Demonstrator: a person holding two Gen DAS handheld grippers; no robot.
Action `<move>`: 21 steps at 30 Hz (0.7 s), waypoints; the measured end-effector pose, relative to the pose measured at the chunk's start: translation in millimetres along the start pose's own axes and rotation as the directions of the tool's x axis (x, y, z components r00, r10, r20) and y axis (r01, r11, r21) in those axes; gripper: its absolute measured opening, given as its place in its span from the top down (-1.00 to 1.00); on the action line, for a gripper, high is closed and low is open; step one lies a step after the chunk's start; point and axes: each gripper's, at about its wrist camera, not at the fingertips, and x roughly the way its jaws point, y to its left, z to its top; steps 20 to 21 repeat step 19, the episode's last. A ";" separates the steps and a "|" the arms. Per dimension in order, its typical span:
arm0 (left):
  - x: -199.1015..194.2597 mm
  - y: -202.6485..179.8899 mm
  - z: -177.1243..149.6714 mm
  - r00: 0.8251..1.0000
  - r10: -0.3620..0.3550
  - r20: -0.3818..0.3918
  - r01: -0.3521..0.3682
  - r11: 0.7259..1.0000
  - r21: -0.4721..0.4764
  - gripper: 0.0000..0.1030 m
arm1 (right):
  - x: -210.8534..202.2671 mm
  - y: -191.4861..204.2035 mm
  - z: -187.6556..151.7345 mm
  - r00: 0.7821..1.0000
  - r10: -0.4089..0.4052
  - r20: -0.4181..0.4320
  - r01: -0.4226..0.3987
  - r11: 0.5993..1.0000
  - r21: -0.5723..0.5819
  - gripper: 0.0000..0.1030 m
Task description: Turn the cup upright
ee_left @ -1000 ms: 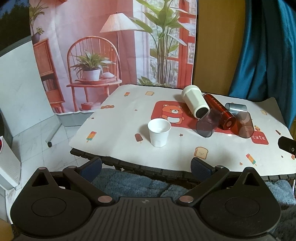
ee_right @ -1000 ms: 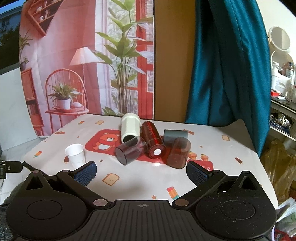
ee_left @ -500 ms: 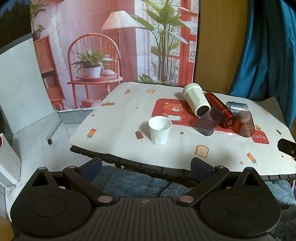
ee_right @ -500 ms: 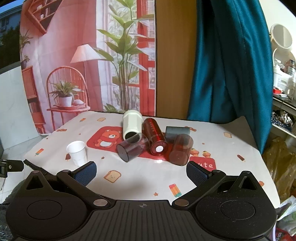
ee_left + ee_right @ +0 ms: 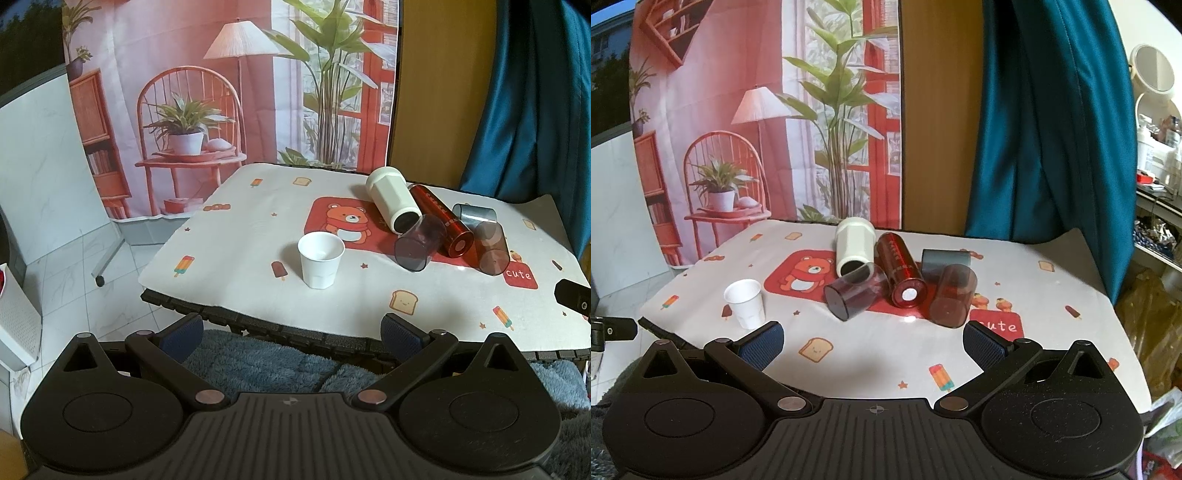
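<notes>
A small white cup (image 5: 320,259) stands upright on the patterned tablecloth (image 5: 258,221); it also shows in the right wrist view (image 5: 745,303). Behind it several cups lie on their sides in a cluster: a cream cup (image 5: 393,204) (image 5: 854,246), a dark tinted cup (image 5: 419,248) (image 5: 851,292), a red metallic cup (image 5: 441,225) (image 5: 901,274), a brown tinted cup (image 5: 489,249) (image 5: 953,295) and a grey cup (image 5: 474,213) (image 5: 945,259). My left gripper (image 5: 291,332) is open and empty, short of the table's near edge. My right gripper (image 5: 874,343) is open and empty above the near part of the table.
A blue fluffy rug (image 5: 266,362) lies under the table's near edge. A printed backdrop (image 5: 229,81) hangs behind the table, with a teal curtain (image 5: 1049,118) to the right. White floor tiles (image 5: 66,273) lie to the left. Shelves with clutter (image 5: 1156,184) stand at far right.
Both grippers have drifted slightly; the table and cups sit a little lower and nearer in the views. No object has moved and both grippers stay open.
</notes>
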 end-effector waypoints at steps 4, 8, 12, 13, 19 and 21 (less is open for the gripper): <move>-0.1 0.0 0.0 1.000 -0.001 0.001 0.001 1.000 0.001 -1.00 | 0.6 -1.0 0.8 1.000 0.001 -0.001 -0.001 1.000 0.000 -1.00; -1.5 -0.9 0.7 1.000 -0.001 0.007 0.001 1.000 0.007 -1.00 | 0.9 -1.0 0.0 1.000 0.001 -0.003 -0.001 1.000 0.001 -1.00; -1.9 -0.9 0.8 1.000 -0.001 0.006 0.001 1.000 0.002 -1.00 | 1.9 -1.1 -0.4 1.000 0.002 -0.005 -0.002 1.000 0.000 -1.00; -2.0 -0.8 0.8 1.000 -0.001 0.006 0.001 1.000 0.001 -1.00 | 2.0 -1.4 0.2 1.000 0.002 -0.005 -0.001 1.000 0.001 -1.00; -1.7 -0.3 0.6 1.000 -0.003 0.007 0.003 1.000 -0.001 -1.00 | 2.0 -1.2 -0.1 1.000 0.002 -0.005 -0.002 1.000 0.003 -1.00; -1.7 -0.3 0.6 1.000 -0.003 0.007 0.003 1.000 -0.001 -1.00 | 2.0 -1.2 -0.1 1.000 0.002 -0.005 -0.002 1.000 0.003 -1.00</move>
